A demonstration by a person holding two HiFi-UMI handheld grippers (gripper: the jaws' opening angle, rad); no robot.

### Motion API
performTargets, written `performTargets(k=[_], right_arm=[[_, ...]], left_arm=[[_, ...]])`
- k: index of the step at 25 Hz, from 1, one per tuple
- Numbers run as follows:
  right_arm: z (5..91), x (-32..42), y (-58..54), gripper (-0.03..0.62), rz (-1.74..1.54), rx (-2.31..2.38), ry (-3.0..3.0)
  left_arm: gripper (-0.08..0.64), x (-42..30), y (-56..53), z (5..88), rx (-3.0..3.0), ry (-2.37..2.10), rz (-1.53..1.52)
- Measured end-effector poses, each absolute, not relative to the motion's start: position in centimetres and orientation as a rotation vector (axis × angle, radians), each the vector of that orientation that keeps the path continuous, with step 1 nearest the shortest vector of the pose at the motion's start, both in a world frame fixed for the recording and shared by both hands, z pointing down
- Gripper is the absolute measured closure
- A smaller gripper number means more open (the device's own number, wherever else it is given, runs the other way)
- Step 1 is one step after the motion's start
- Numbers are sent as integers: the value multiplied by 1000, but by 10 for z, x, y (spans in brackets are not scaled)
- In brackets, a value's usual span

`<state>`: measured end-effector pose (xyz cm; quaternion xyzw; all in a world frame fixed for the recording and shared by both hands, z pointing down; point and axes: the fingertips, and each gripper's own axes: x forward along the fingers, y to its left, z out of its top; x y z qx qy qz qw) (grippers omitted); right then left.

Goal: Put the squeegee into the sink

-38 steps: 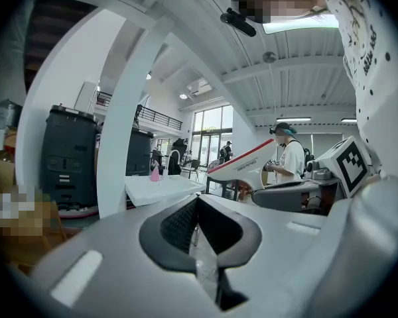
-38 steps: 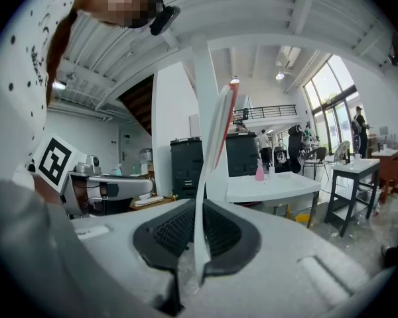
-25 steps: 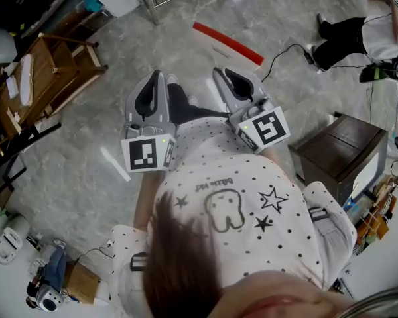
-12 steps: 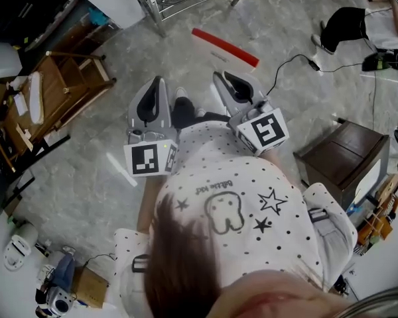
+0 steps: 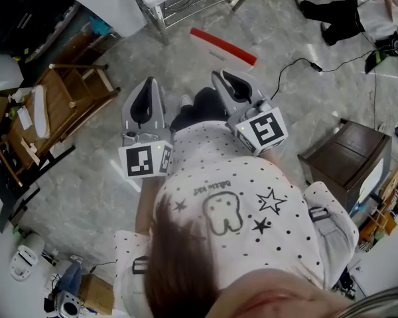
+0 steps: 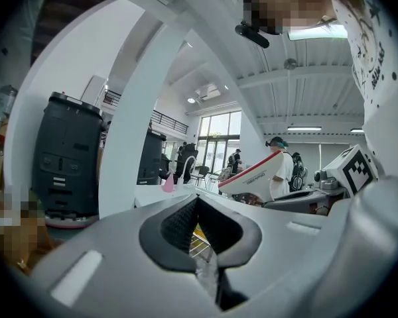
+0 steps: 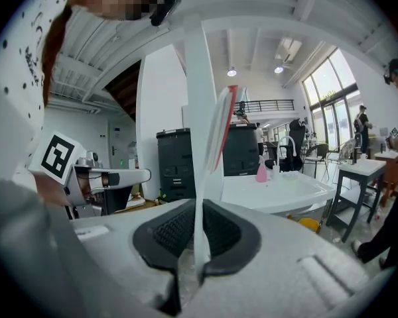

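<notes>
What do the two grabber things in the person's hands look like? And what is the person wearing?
The left gripper and the right gripper are smooth light-grey shells that narrow to a beak, with black ribbed pads inside. Each has a white cube with black square markers at its back. The person wears a white shirt with black dots, stars and a tooth drawing.

Squeegee (image 5: 223, 47): white body, red blade strip along one edge; thin white handle pinched between right gripper (image 7: 198, 240) jaws, blade end forward, held off floor. Sink (image 7: 282, 189): white basin on metal-legged stand, ahead, apart from squeegee.
</notes>
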<state>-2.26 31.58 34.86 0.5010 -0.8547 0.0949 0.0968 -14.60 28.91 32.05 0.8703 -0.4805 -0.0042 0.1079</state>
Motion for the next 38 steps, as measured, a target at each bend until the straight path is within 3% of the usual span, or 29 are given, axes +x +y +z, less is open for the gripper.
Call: performTargets(k=[15, 38], right_arm=[[346, -12, 242, 569, 310, 1424, -2568], [341, 75, 129, 569, 256, 1267, -2670]], left_arm=[[566, -139, 224, 320, 2493, -1485, -14], [565, -69, 133, 304, 2410, -1733, -64]])
